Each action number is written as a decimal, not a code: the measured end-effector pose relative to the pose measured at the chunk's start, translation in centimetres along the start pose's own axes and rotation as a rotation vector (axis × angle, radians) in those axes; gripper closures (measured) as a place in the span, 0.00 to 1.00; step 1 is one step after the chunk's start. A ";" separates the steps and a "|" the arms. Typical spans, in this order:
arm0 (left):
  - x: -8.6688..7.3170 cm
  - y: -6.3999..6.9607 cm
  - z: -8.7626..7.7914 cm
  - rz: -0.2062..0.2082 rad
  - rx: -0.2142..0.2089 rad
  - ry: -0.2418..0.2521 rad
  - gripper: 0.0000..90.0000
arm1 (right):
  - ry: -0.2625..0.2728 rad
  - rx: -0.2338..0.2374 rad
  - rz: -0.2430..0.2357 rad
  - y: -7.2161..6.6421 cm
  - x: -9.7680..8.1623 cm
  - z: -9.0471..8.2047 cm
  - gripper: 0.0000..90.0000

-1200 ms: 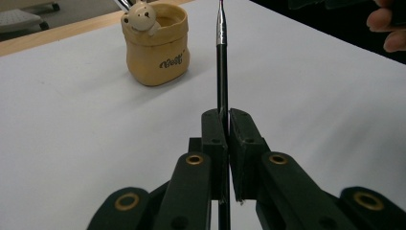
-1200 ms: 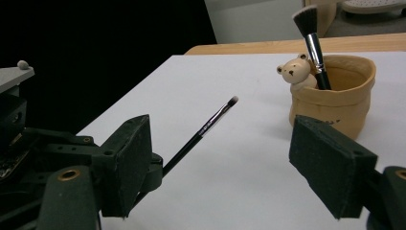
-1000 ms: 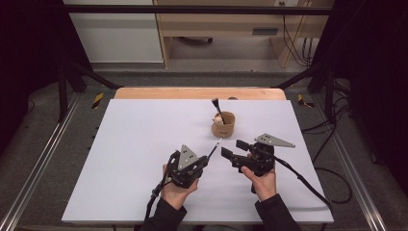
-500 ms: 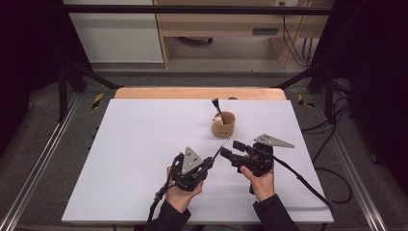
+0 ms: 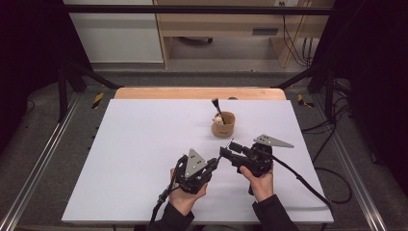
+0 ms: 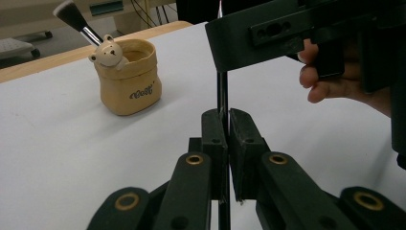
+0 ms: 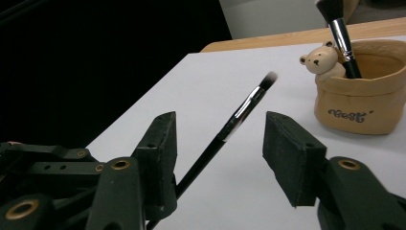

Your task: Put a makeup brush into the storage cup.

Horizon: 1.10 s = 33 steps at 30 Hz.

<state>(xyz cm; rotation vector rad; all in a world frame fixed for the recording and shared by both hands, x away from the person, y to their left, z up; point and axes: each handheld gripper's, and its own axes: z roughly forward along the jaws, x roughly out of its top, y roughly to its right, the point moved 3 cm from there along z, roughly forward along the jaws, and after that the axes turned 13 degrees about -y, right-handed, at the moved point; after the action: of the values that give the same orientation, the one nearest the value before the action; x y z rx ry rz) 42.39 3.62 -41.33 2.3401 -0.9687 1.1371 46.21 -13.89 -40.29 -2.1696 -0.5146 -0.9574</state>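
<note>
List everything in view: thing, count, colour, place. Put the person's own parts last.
Table: one, white top with a wooden far edge, centre of the high view.
Bear pot: one, tan with a small bear figure on the rim, far right of the table's middle.
Large brush: one, black bristles and silver ferrule, standing in the bear pot.
Thin brush: one, black handle with silver ferrule, held in the left tool, tip reaching between the right tool's jaws.
Left tool: one, black, shut on the thin brush, near edge.
Right tool: one, black, jaws open around the thin brush.
Hands: two, one holding each tool.
</note>
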 end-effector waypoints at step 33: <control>0.2 0.6 -0.3 0.017 -0.005 0.032 0.95 | -0.004 0.116 0.001 -0.5 0.1 -0.3 0.91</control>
<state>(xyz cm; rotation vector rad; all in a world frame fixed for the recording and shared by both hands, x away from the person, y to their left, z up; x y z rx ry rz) 41.88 3.29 -40.99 2.3068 -0.9812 1.1731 45.83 -13.72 -39.89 -2.0683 -0.5571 -0.9005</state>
